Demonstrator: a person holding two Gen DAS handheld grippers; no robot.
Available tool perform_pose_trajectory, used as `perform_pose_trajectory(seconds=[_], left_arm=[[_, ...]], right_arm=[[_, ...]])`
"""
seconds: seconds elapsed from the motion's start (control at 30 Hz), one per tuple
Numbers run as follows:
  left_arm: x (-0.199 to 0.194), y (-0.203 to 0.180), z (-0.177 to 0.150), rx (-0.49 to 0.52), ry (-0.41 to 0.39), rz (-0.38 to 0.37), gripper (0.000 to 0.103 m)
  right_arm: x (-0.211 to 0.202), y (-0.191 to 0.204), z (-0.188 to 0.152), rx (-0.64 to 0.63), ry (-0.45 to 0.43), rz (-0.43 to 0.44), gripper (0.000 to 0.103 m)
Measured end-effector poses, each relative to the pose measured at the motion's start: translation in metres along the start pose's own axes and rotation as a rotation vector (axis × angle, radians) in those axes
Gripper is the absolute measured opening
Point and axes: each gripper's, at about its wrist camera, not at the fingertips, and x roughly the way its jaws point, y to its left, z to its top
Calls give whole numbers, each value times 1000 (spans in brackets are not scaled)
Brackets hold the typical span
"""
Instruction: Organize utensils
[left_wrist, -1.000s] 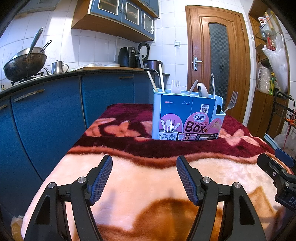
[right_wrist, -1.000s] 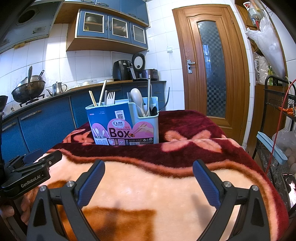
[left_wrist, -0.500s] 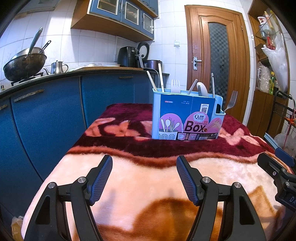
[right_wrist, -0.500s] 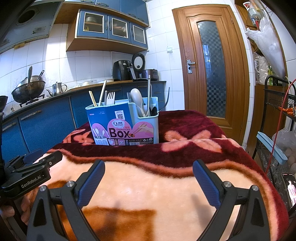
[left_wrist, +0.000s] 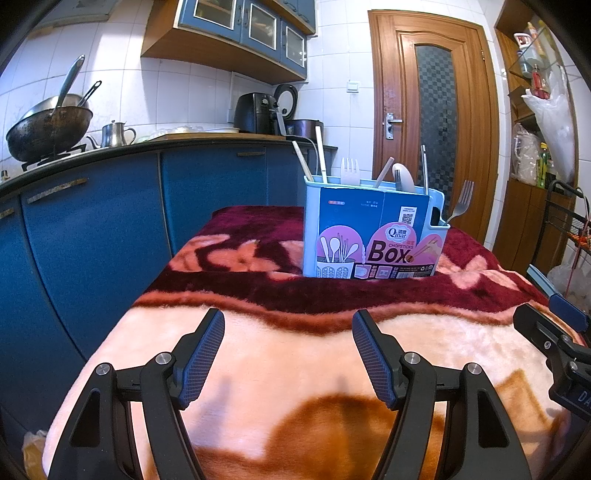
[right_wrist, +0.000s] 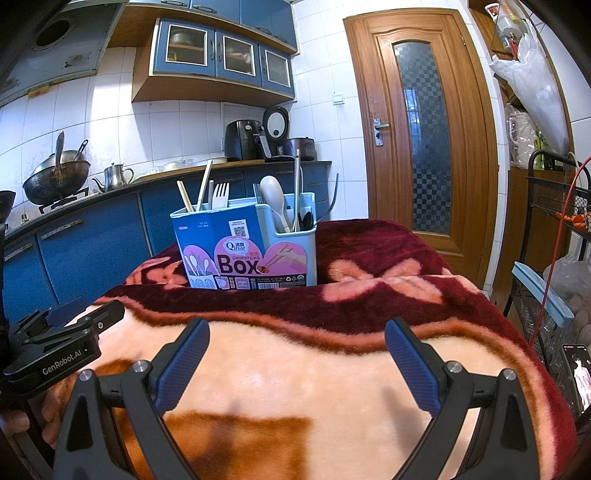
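Black tongs (right_wrist: 297, 354), blue ribbed pads (right_wrist: 183, 363), silver screws

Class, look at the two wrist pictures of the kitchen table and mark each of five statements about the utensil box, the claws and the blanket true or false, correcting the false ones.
1. The light blue plastic utensil box stands upright on the plush pink and maroon blanket. True.
2. The left claw grips a fork. False: it is open and holds nothing.
3. A white plastic fork stands in the box. True.
4. The right claw is shut on a spoon. False: it is open and empty.
5. The brown wooden door is wide open. False: it is closed.
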Motion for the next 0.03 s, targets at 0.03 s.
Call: perform_pose_trajectory(seconds=[0.03], left_arm=[[0, 0, 0, 0, 1, 0, 73]], right_arm=[[0, 0, 0, 0, 0, 0, 98]])
